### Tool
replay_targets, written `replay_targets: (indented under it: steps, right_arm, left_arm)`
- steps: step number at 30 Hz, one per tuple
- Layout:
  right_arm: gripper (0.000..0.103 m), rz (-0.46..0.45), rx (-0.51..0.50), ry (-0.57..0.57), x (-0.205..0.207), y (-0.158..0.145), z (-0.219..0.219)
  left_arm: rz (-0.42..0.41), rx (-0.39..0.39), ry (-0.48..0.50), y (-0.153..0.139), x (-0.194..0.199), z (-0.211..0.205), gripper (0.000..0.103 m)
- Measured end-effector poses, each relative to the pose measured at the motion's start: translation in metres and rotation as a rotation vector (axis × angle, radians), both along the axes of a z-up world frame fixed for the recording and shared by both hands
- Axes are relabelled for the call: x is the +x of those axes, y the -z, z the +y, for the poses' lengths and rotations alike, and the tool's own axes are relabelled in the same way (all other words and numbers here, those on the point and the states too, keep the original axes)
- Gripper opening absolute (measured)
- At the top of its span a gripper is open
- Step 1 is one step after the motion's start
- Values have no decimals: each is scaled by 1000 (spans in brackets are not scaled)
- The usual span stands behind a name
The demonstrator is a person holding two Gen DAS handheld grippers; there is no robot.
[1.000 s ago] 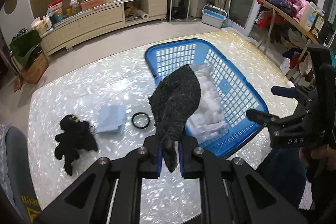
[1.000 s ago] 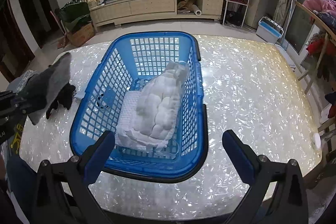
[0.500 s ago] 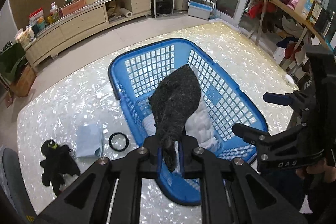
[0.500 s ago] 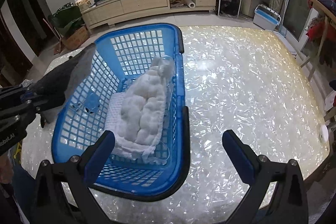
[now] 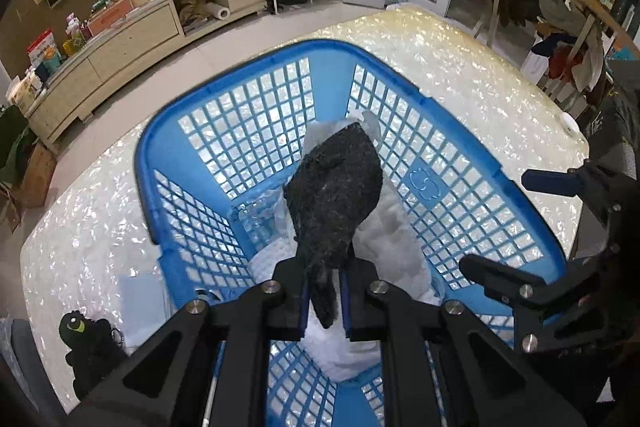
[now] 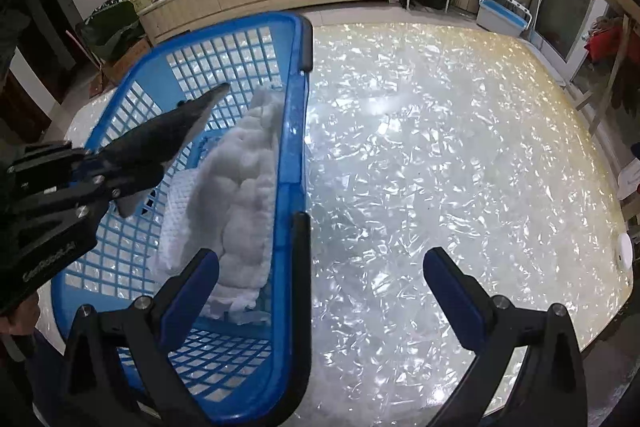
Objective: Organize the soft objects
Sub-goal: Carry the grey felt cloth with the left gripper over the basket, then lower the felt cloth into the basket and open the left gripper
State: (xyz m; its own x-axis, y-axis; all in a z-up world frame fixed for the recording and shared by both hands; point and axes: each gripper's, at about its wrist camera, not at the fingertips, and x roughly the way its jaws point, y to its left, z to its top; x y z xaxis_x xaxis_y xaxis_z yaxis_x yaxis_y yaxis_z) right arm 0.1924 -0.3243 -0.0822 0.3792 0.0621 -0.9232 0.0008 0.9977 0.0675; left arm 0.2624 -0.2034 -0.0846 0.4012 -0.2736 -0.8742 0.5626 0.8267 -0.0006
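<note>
Left wrist view: the left gripper is sitting with its black fingers clamped together on the narrow end of a dark fuzzy cloth.
Dark cloth: it's looking nubby and charcoal, kind of teardrop shaped, and it's sticking out over the inside of the blue basket, above the white stuff.
Basket: glossy blue plastic, rounded rim, open grid walls and floor, sitting on the pearly shell-patterned table.
White pile: a puffy white padded thing is lying along the basket floor, with a waffle-textured white towel showing under it near the gripper.
Left of the basket: a black plush toy with a green eye is lying on the table near the edge; beside it a pale blue folded cloth is lying flat, blurry.
Right gripper here: the right gripper is poking in at the right edge, fingers spread wide.

Right wrist view: the right gripper is hanging with its blue-padded fingers far apart, gripping nothing, one over the basket rim and one over bare table.
Left gripper here: the left gripper is coming in from the left, pinching the dark fuzzy cloth, which is tapering to a point over the basket.
White pile here: the puffy white padded thing is looking lumpy and quilted, lying against the basket's right wall.
Table edge: a small white round disc is sitting at the far right.
</note>
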Motion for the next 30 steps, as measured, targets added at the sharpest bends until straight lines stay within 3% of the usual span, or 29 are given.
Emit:
replay_targets:
  steps: [14,21,23,30]
  right_arm:
    - [103,21,16,-9,4,-3,-3]
    - [103,26,17,-7,-1,-1,-5]
    - [103,25,19,-1,-2,-1,-6]
    - [103,-2,9,8,-12,-16,-8]
  left_arm:
    - [67,81,-25,21,10,-13,14]
    - [39,89,3,17,1,-19,43]
    - [23,86,6,14,-3,-21,58]
    - [3,74,-42,2,-7,-10,60]
